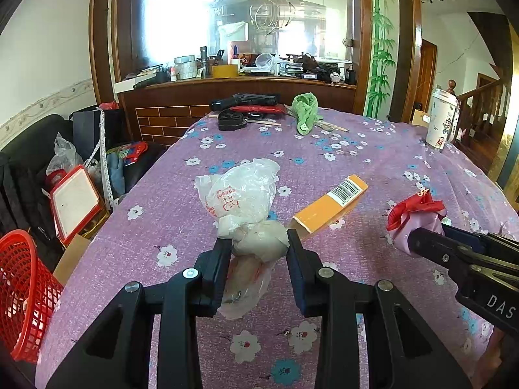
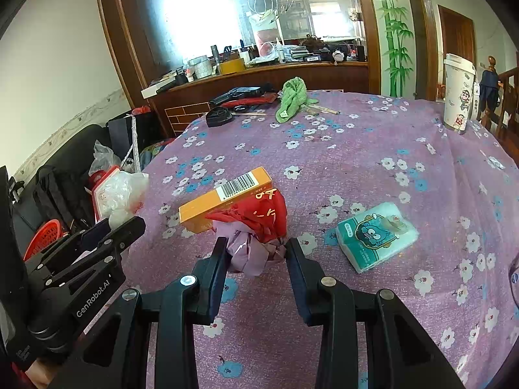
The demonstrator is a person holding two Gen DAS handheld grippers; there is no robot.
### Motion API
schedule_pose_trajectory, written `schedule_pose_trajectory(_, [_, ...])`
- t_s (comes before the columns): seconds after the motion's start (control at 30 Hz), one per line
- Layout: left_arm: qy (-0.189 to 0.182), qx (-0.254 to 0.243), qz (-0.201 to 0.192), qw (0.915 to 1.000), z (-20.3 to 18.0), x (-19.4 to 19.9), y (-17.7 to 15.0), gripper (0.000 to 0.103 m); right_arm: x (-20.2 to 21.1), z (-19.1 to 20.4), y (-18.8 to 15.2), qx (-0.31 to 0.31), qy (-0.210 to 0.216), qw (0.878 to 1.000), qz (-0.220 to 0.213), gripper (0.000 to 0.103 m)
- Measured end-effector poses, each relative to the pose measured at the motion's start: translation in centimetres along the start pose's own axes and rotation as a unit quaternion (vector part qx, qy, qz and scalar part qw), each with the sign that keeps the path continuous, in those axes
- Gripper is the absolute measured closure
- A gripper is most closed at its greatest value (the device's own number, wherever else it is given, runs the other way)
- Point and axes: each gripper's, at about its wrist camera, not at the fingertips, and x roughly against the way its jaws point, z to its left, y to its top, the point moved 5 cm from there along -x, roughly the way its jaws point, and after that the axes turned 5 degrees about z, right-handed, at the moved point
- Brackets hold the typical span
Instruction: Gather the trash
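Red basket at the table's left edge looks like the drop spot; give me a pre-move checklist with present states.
1. Left gripper clamped on white plastic bag: ok.
2. Right gripper clamped on red and pink bag: ok.
3. Red basket in view, mouth unobstructed: ok.
4. Room inside the basket: cannot tell.
5. Orange box clear of both grips: ok.
6. Tissue pack collected: not ok.

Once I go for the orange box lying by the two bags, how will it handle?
The orange box looks like thin card, so probably light and stiff, though hard squeezing may crush it. Lying flat on the tablecloth, it should slide rather than roll.
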Motion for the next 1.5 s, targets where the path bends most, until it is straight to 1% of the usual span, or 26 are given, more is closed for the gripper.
schedule_pose_trajectory(0.27, [0.001, 0.000, -0.002, 1.0000, 0.1, 0.1, 0.0, 0.071, 0.0, 0.2, -0.1, 0.009, -0.010, 1.000, -0.001, 0.064])
schedule_pose_trajectory(0.4, [0.002, 0.000, -0.004, 1.0000, 0.2, 0.0, 0.1, 0.071, 0.1, 0.5, -0.1, 0.019, -0.028, 0.999, -0.006, 0.064])
schedule_pose_trajectory(0.53, [0.000, 0.000, -0.005, 1.0000, 0.1, 0.1, 0.2, 0.071, 0.6, 0.2, 0.3, 0.021, -0.066, 0.997, -0.022, 0.064])
schedule_pose_trajectory(0.63, [-0.006, 0.003, -0.002, 1.0000, 0.0, 0.3, 0.4, 0.071, 1.0, -0.3, 0.6, -0.002, -0.062, 0.998, -0.016, 0.064])
schedule_pose_trajectory(0.7, [-0.009, 0.001, 0.004, 1.0000, -0.2, 0.6, 0.4, 0.071, 2.0, -0.2, 0.5, 0.000, -0.073, 0.997, -0.018, 0.064])
schedule_pose_trajectory(0.77, [-0.012, -0.004, -0.001, 0.9999, -0.4, 1.6, 0.5, 0.071, 3.0, 0.1, 0.3, 0.007, -0.080, 0.997, -0.021, 0.064])
schedule_pose_trajectory(0.87, [-0.010, -0.019, -0.010, 0.9997, -0.8, 3.5, 0.1, 0.071, 5.3, 0.5, -1.0, 0.011, -0.084, 0.996, -0.026, 0.064])
schedule_pose_trajectory(0.97, [-0.013, -0.023, -0.017, 0.9995, -0.5, 5.6, -0.7, 0.071, 7.4, 0.8, -2.9, 0.012, -0.087, 0.995, -0.035, 0.064])
schedule_pose_trajectory(1.1, [-0.007, -0.036, -0.024, 0.9990, 0.0, 8.2, -2.4, 0.071, 9.3, 1.6, -5.8, 0.007, -0.077, 0.997, -0.031, 0.064])
schedule_pose_trajectory(1.3, [0.002, -0.047, -0.040, 0.9981, 0.9, 11.6, -5.1, 0.070, 11.7, 3.2, -9.1, 0.008, -0.069, 0.997, -0.031, 0.064])
schedule_pose_trajectory(1.5, [0.009, -0.047, -0.044, 0.9979, 1.9, 13.1, -6.9, 0.070, 12.6, 4.1, -10.8, 0.005, -0.065, 0.998, -0.025, 0.064])
